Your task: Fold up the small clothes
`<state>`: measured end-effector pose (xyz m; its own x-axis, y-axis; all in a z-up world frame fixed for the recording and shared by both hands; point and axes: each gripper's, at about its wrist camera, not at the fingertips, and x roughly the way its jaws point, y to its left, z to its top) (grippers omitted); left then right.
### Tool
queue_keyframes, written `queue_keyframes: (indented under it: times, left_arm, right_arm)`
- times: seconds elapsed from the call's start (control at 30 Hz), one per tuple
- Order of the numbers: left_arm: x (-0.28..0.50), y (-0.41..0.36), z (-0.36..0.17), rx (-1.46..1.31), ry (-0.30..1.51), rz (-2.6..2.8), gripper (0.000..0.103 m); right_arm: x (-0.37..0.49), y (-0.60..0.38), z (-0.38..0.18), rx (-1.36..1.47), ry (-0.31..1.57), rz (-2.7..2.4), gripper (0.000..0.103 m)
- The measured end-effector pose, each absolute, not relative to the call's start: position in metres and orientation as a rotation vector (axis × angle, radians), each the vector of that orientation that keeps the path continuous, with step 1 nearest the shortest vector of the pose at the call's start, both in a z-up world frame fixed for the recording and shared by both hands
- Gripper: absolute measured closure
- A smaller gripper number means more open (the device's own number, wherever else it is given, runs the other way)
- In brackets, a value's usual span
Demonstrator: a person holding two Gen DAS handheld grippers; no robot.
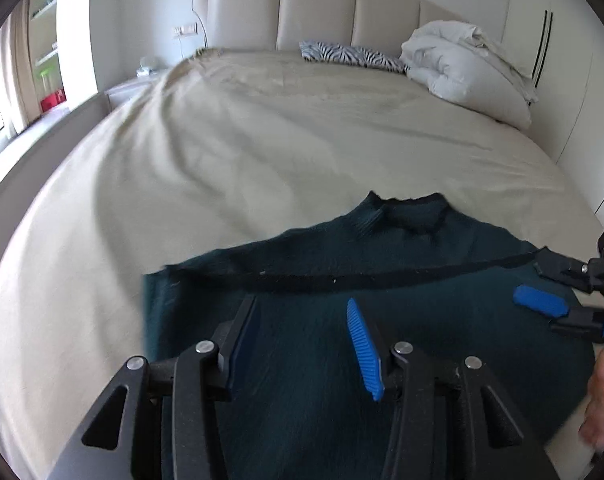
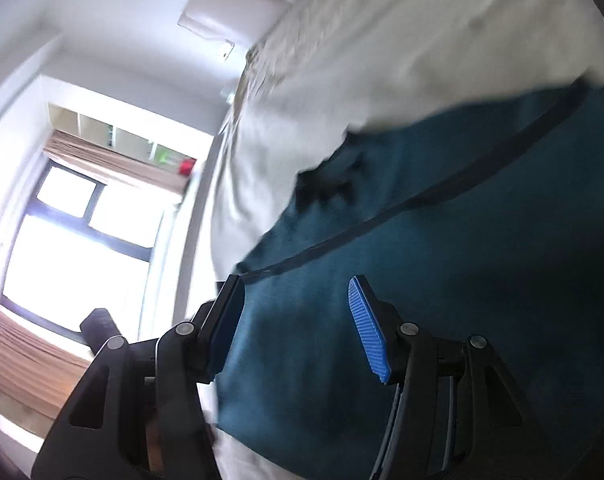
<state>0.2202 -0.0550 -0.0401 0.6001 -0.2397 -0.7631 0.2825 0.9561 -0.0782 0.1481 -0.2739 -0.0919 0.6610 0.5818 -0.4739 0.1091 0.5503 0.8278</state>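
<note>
1. While your left gripper (image 1: 302,344) hovers open and empty, the teal top (image 1: 342,320) lies folded near the bed's (image 1: 222,152) foot edge, apparently released there.
2. Your right gripper (image 2: 294,328) gapes too, empty above the cloth.

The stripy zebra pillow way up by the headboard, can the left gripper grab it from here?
Probably not from here. The left gripper hangs open over the dark green top at the near end of the bed, and the zebra pillow lies far across bare sheet. Nothing blocks it; it just looks too far.
</note>
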Motion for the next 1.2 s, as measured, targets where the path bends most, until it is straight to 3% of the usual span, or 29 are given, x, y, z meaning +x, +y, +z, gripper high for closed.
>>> queue_keyframes:
  times: [0.17,0.37,0.43,0.47,0.6,0.73,0.97,1.2]
  left_arm:
    - [0.239,-0.038,-0.076,-0.032,0.943,-0.298,0.054]
    - [0.236,-0.028,-0.082,-0.081,0.932,-0.342,0.054]
    - [0.234,-0.031,-0.082,-0.065,0.923,-0.337,0.054]
    - [0.234,-0.031,-0.083,-0.056,0.919,-0.334,0.054]
    - [0.235,-0.031,-0.083,-0.052,0.914,-0.335,0.054]
    - [0.234,-0.031,-0.084,-0.049,0.907,-0.334,0.054]
    - [0.228,-0.033,-0.084,-0.041,0.896,-0.327,0.055]
    - [0.227,-0.034,-0.084,-0.038,0.894,-0.325,0.055]
  right_arm:
    - [0.172,-0.272,-0.126,0.999,0.859,0.270,0.056]
    - [0.146,-0.350,-0.140,1.102,0.702,0.133,0.060]
    - [0.132,-0.381,-0.149,1.156,0.651,0.096,0.074]
    - [0.125,-0.395,-0.152,1.179,0.643,0.070,0.074]
    - [0.100,-0.422,-0.135,1.079,0.626,-0.126,0.069]
    - [0.079,-0.413,-0.111,1.011,0.591,-0.154,0.053]
    - [0.078,-0.307,-0.082,0.947,0.630,0.171,0.051]
    - [0.099,-0.191,-0.124,0.875,0.850,0.360,0.048]
